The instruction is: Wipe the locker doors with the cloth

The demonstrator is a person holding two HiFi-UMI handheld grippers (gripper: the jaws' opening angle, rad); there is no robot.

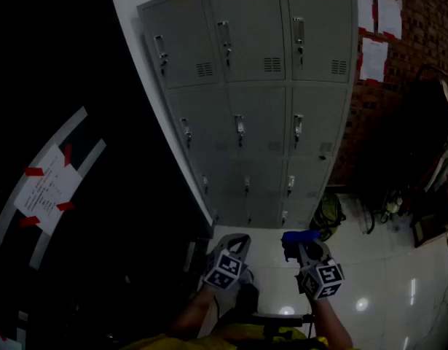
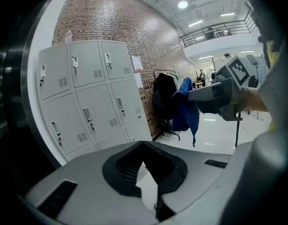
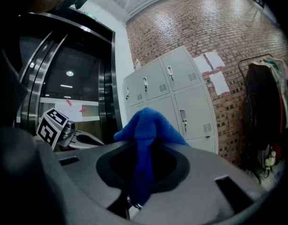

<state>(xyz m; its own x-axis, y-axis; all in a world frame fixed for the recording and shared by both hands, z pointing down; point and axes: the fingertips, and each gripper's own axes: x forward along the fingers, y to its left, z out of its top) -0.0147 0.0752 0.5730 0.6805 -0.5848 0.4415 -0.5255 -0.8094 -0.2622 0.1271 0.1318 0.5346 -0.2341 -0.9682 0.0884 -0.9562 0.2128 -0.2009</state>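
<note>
A grey bank of lockers stands against the brick wall ahead, all doors closed; it also shows in the left gripper view and the right gripper view. My right gripper is shut on a blue cloth, which bunches above the jaws and hangs down between them. My left gripper is held beside it, jaws closed on nothing. Both grippers are well short of the lockers, over the glossy floor. From the left gripper view, the cloth droops from the right gripper.
White papers are taped to the brick wall right of the lockers. A rack of dark clothes and a green bag stand at the right. A dark glass door with a taped notice fills the left.
</note>
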